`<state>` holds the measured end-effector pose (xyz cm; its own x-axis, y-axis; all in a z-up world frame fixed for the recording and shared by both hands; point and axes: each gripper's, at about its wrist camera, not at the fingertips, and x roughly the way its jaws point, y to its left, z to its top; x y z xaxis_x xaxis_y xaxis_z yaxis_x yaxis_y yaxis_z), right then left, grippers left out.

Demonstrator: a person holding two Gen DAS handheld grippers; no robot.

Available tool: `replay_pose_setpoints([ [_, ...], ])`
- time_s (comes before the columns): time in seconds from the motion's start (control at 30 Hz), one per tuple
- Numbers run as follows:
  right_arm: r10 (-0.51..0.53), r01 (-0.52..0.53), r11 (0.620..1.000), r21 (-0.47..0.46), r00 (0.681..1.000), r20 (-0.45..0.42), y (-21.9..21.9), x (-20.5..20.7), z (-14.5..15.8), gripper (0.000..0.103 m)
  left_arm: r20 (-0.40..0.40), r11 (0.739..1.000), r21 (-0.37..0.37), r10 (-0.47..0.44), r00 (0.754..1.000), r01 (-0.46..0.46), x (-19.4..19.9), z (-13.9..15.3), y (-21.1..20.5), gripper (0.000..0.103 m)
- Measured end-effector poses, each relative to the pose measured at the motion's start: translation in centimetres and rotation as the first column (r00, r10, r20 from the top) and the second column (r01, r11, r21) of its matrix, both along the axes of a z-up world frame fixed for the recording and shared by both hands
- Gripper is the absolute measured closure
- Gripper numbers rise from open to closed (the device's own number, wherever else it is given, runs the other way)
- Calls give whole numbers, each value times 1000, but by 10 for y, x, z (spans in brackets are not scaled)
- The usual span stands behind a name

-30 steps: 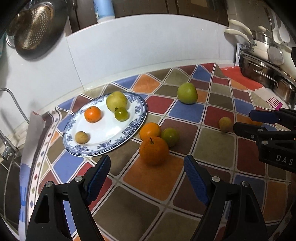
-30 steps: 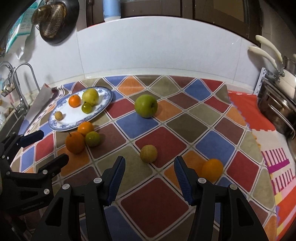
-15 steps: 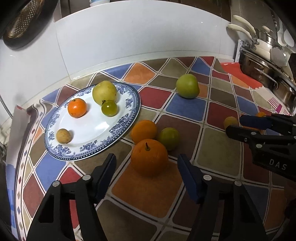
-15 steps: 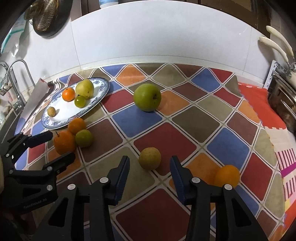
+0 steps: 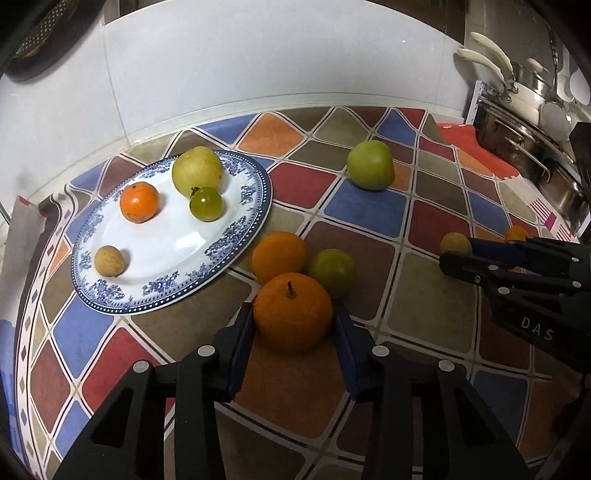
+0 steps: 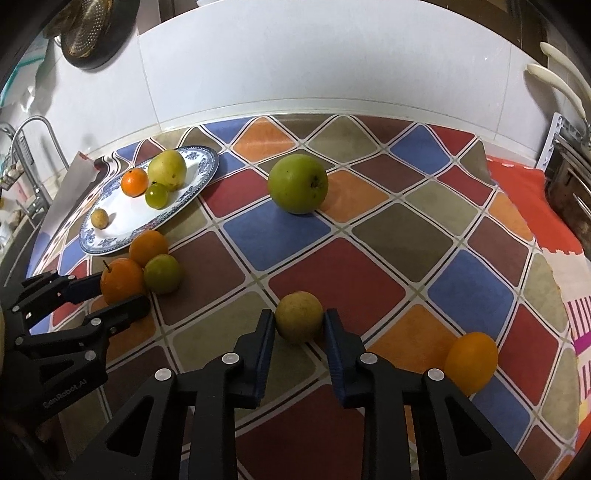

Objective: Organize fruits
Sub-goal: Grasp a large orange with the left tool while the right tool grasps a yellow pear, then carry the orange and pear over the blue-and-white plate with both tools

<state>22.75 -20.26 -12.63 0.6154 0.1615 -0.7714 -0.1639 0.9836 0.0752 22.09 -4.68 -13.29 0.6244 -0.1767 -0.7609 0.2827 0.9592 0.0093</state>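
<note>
My left gripper has its jaws on both sides of a large stemmed orange that rests on the checkered cloth; the pads touch or nearly touch it. A smaller orange and a green fruit lie just behind it. My right gripper has closed onto a small yellow-brown fruit on the cloth. The blue-and-white plate at the left holds a yellow pear, a tangerine, a green fruit and a small brown fruit. A green apple lies further back. An orange lies right of my right gripper.
A white backsplash runs along the back of the counter. Steel pots stand at the far right. A faucet and sink are at the far left. A colander hangs on the wall.
Both grippers moved forward and down and narrowed. The left one now brackets the large orange. The right one now clasps the small yellow-brown fruit.
</note>
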Motion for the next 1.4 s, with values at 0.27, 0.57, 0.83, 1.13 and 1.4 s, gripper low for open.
replay_pose_setpoints([
  [0.27, 16, -16, 1000, 10, 1000, 24, 4, -10, 12, 75, 42, 1000, -4, 17, 999, -17, -11, 14, 2, 62],
  [0.57, 54, -56, 998, 15, 994, 98, 17, -32, 41, 75, 99, 999, -19, 52, 994, -51, -40, 36, 13, 62],
  [0.83, 99, -102, 995, 13, 984, 151, 31, -55, 61, 75, 124, 996, -30, 86, 989, -83, -64, 45, 24, 62],
  [1.13, 131, -137, 990, 17, 973, 192, 51, -71, 75, 75, 173, 993, -29, 120, 978, -116, -87, 60, 46, 62],
  [1.4, 162, -172, 985, 23, 959, 231, 77, -74, 88, 75, 231, 991, -13, 132, 964, -133, -91, 78, 73, 62],
])
